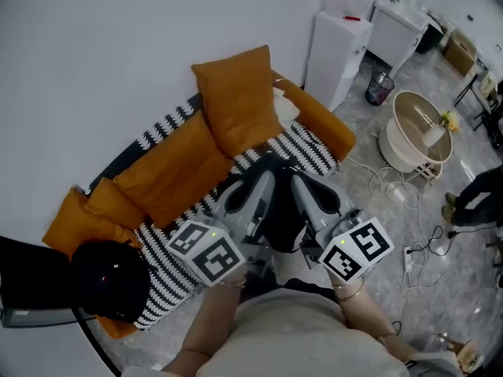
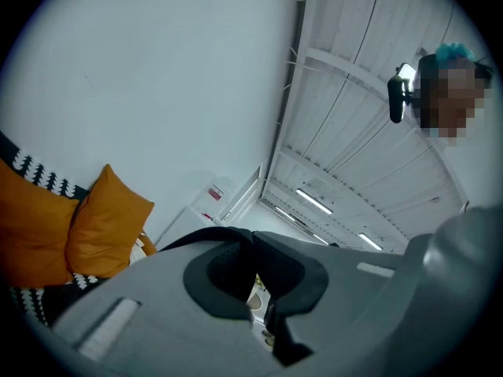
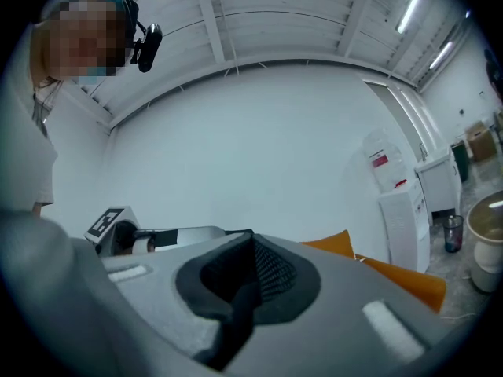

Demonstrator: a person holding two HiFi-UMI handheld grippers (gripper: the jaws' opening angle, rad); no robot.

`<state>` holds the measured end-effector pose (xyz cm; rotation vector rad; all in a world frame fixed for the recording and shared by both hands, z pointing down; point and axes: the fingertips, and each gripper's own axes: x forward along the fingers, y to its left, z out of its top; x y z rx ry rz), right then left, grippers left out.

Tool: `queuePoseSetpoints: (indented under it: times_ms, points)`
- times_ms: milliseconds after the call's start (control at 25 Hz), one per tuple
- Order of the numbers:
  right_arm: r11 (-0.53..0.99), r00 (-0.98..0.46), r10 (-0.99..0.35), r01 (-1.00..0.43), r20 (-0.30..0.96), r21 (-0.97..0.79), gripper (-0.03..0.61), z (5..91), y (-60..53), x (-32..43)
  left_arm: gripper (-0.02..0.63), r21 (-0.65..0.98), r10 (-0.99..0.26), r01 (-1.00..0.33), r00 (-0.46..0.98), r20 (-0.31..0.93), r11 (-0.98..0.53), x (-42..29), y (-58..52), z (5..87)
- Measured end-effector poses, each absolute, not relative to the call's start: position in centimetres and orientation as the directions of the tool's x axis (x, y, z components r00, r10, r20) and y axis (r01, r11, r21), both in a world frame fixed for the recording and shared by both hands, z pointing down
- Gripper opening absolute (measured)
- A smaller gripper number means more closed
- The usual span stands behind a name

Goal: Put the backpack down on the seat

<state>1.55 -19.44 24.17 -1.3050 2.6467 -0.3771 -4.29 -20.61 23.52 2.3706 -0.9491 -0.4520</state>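
Left tool (image 1: 262, 181), right tool (image 1: 300, 185) each clenched on backpack (image 1: 280, 220) strap; backpack hangs between them.

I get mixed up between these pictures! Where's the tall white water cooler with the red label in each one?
Head view: top, right of centre, the tall white water cooler against the wall.
Left gripper view: small, near the middle, above the jaws.
Right gripper view: right side, by the wall.
Shared landmark: orange sofa cushions beside it in all three.
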Motion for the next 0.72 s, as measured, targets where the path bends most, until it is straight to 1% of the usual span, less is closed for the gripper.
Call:
queuePoseSetpoints:
  times_ms: [160, 320, 720]
  points:
    - [0.589, -0.608, -0.794, -0.755, -0.03, -0.289, 0.002, 24.5, -22.5, -0.8, 0.012, 0.601, -0.701, -0.518, 0.706, -0.101, -0.608, -5.9, -23.6, 24.1]
    - [0.587, -0.615, -0.789, -0.756, 0.008, -0.29, 0.002, 25.2, -24.3, -2.5, 0.012, 0.623, -0.707, -0.515, 0.701, -0.09, -0.59, -7.4, -25.8, 24.8]
    - [0.608, -0.642, -0.766, -0.739, 0.03, -0.29, 0.002, 26.0, -26.0, -3.4, 0.012, 0.622, -0.719, -0.529, 0.69, -0.081, -0.577, -8.3, -27.4, 25.2]
